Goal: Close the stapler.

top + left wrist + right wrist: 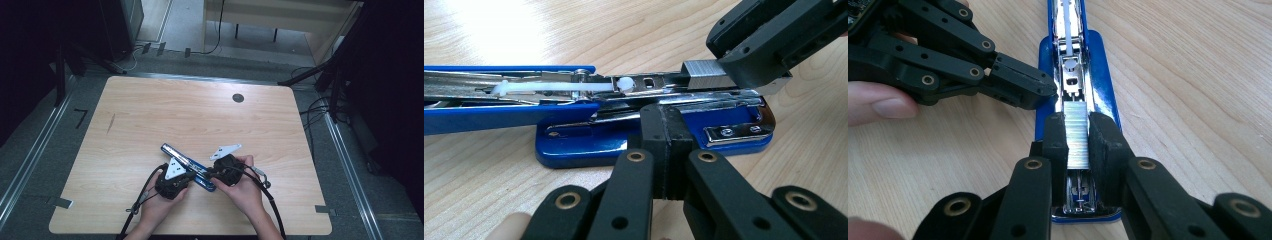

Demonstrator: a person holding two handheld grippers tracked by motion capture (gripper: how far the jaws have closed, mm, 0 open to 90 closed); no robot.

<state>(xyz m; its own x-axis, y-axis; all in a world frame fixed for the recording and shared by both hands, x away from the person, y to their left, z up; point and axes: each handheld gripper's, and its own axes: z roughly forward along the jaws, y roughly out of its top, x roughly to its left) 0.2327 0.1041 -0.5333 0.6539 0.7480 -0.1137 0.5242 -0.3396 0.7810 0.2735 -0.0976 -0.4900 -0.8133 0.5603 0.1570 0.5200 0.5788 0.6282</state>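
Stapler (1075, 75) open at frame centre, magazine channel running bottom-to-top. Right gripper (1077, 137) clamps staple strip (1076, 135) directly over channel, parallel. Left gripper (666, 145) closed, pressing stapler side.

One blue stapler (188, 167), one staple strip (1076, 134), two hand-held grippers, one table (150, 115)

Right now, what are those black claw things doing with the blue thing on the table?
A person is loading a blue stapler that lies opened up on the wooden table. The right gripper pinches a strip of staples and holds it over the stapler's metal channel. The left gripper is shut, its tips pressing on the side of the stapler near its base, steadying it. The staples are not fully seated in the channel yet.
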